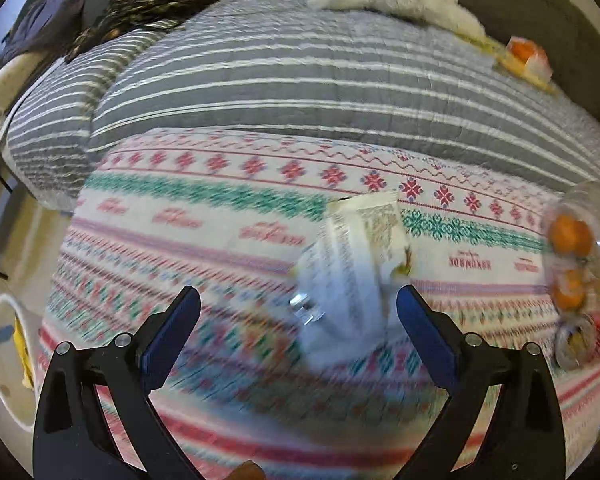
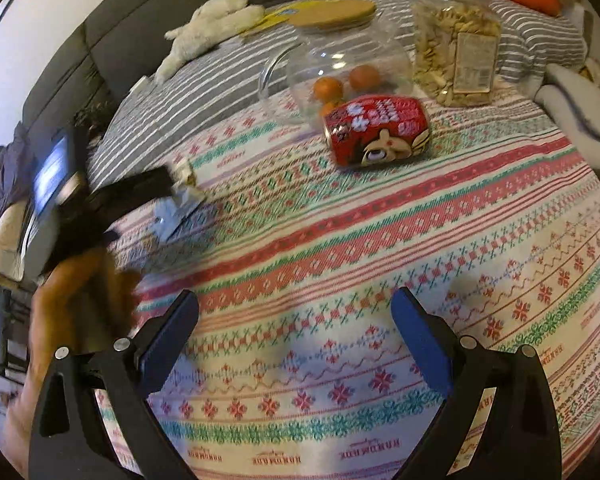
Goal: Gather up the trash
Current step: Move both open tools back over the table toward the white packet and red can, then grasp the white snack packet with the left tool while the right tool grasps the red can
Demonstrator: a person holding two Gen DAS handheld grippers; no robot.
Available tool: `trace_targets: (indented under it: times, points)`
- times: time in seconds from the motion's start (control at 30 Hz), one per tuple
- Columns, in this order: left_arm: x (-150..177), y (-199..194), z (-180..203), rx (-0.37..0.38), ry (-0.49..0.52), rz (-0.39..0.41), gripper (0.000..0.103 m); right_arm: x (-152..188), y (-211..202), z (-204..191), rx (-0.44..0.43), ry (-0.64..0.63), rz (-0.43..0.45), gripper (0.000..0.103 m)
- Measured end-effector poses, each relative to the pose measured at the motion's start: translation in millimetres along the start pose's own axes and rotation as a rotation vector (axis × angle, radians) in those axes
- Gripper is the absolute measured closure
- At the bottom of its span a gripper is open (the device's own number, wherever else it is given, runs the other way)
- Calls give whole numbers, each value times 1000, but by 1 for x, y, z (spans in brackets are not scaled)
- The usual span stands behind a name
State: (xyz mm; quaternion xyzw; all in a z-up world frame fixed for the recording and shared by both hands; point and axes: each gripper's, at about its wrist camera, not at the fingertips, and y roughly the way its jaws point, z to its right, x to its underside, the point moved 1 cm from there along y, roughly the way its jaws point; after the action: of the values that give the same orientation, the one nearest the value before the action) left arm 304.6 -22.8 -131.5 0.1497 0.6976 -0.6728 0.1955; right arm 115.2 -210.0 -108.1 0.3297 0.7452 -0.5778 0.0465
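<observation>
A crumpled white wrapper [image 1: 356, 264] with printed text lies on the patterned cloth [image 1: 188, 248]. My left gripper [image 1: 298, 300] is open, its jaws wide apart, with the wrapper just ahead between the fingertips, nearer the right one. The view is blurred by motion. In the right wrist view the same wrapper [image 2: 180, 204] lies at the left, with the left gripper's dark finger [image 2: 140, 188] reaching over it. My right gripper [image 2: 294, 302] is open and empty above the cloth [image 2: 340, 280]. A red snack bag [image 2: 380, 130] lies further ahead.
A glass jar with oranges [image 2: 340, 76] and a cork lid stands behind the red bag; a clear jar of snacks [image 2: 456, 44] is to its right. A white plush toy [image 2: 212, 24], grey striped blanket [image 1: 300, 72] and a white bin [image 1: 8, 364] at the lower left are around.
</observation>
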Motion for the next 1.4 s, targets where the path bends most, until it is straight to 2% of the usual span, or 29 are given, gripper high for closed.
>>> trace_targets:
  times: [0.1,0.13,0.2,0.27,0.33,0.43,0.47,0.53,0.6,0.7,0.83,0.9,0.97,1.07,1.1,1.13,1.2,1.33,1.4]
  points:
    - [-3,17,10,2,-4,-16,10,2,3,5,30,-28,-13,9]
    - [-2,22,13,19,1,-20,23,2,3,7,49,-37,-16,9]
    - [0,21,18,6,41,11,35,-2,10,15,94,-57,-19,9]
    - [5,15,22,29,100,37,52,-6,15,20,152,-106,-10,9]
    - [14,7,19,72,140,34,58,-13,19,23,233,-207,42,9]
    - [31,-11,2,118,179,44,61,-30,17,20,271,-446,117,9]
    - [40,-21,-8,127,200,60,61,-36,13,19,292,-571,168,9]
    - [56,-34,-26,135,222,70,61,-46,9,19,320,-735,245,9]
    - [73,-45,-44,148,221,59,61,-58,12,21,240,-901,242,9]
    - [100,-58,-60,155,220,49,60,-73,25,17,157,-1005,179,9]
    - [123,-70,-67,149,206,15,60,-96,47,23,27,-930,110,9]
    - [124,-74,-72,157,181,10,60,-94,55,24,-44,-904,71,8]
    - [124,-81,-78,166,154,26,59,-88,57,23,-90,-905,70,8]
    - [119,-85,-83,163,140,55,59,-75,50,23,-228,-841,-59,14]
    - [117,-86,-84,164,135,60,59,-64,43,20,-262,-855,-91,20]
    - [115,-86,-87,168,124,64,59,-56,36,18,-258,-884,-78,20]
    - [113,-85,-92,179,109,60,59,-49,26,16,-196,-902,-32,20]
    - [109,-85,-100,206,69,47,59,-64,37,7,-169,-743,-69,17]
    - [107,-92,-102,204,72,70,58,-71,52,-4,-122,-646,-97,17]
